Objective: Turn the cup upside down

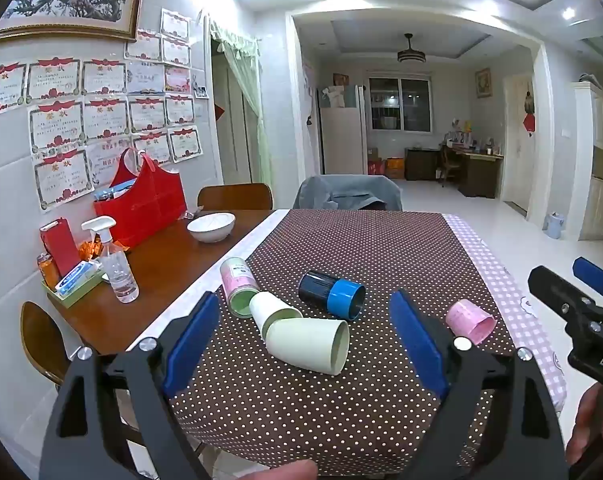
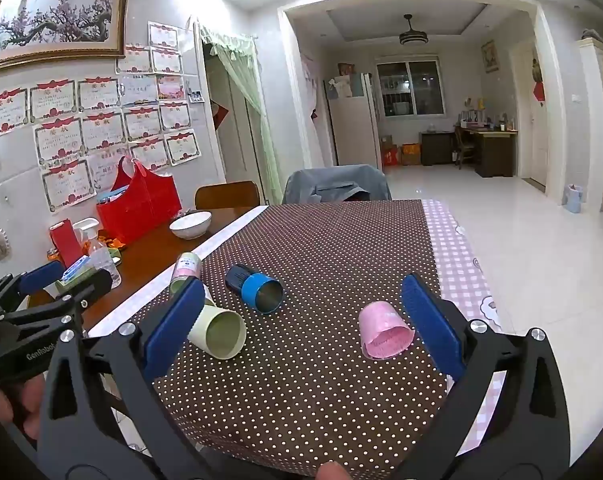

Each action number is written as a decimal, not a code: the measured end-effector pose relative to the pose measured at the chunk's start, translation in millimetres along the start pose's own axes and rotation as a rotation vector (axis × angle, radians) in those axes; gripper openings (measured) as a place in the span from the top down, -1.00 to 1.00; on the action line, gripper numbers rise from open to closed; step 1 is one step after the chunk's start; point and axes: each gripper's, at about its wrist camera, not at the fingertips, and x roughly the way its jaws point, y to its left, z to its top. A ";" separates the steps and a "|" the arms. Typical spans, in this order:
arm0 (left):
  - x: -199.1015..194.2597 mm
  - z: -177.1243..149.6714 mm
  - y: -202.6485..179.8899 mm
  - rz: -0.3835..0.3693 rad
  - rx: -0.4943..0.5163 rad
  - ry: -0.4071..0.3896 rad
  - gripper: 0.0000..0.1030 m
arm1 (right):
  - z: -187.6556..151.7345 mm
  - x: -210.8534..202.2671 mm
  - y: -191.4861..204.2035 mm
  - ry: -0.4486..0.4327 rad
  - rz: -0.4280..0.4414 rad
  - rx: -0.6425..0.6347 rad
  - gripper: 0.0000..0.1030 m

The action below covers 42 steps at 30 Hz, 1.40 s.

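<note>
Several cups lie on their sides on the brown dotted tablecloth (image 1: 361,248). A pale green cup (image 1: 307,344) (image 2: 217,332) lies nearest, mouth toward me, with a white cup (image 1: 271,312) behind it. A pink-and-green cup (image 1: 239,286) (image 2: 185,268) lies at the left, a black-and-blue cup (image 1: 333,294) (image 2: 255,286) in the middle, a pink cup (image 1: 471,320) (image 2: 385,334) at the right. My left gripper (image 1: 301,344) is open and empty above the pale green cup. My right gripper (image 2: 301,320) is open and empty, the pink cup near its right finger.
On the bare wooden table (image 1: 157,268) at the left stand a white bowl (image 1: 211,226), a spray bottle (image 1: 115,264), a red basket (image 1: 145,200) and a tray of small items (image 1: 75,280). Chairs (image 1: 235,196) stand at the far edge. A checked cloth (image 1: 513,300) hangs on the right.
</note>
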 end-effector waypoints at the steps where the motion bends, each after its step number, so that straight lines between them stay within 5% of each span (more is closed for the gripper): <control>1: 0.0 0.0 0.0 0.000 0.001 0.000 -0.66 | -0.5 0.2 -0.2 -0.001 0.002 0.001 -0.88; 42: -12.0 5.9 0.0 -0.002 -0.005 -0.038 -0.66 | 8.9 -20.9 6.2 -0.062 0.002 -0.001 -0.88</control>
